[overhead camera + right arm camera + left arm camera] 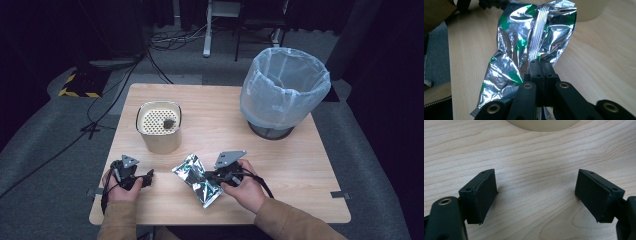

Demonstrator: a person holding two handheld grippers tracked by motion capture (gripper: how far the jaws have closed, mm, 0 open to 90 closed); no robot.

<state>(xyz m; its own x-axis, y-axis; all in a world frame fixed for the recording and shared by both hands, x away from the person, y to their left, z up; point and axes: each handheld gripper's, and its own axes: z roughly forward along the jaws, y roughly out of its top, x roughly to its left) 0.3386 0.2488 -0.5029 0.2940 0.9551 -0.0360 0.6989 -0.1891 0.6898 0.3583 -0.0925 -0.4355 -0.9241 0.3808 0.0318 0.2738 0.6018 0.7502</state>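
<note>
A crumpled silver foil bag [197,179] with green print lies near the front middle of the wooden table [300,160]. My right gripper [214,176] is shut on its edge; in the right gripper view the black jaws press together on the foil bag [529,47] at my right gripper [540,65], and the bag hangs slightly lifted. My left gripper [145,179] rests at the front left, held by a hand. Its jaws stand wide apart over bare wood in the left gripper view, my left gripper [536,195] holding nothing.
A cream canister [159,126] with a perforated top and a dark lump on it stands left of centre. A bin lined with a translucent plastic bag [284,90] stands at the back right. Cables cross the floor beyond the table.
</note>
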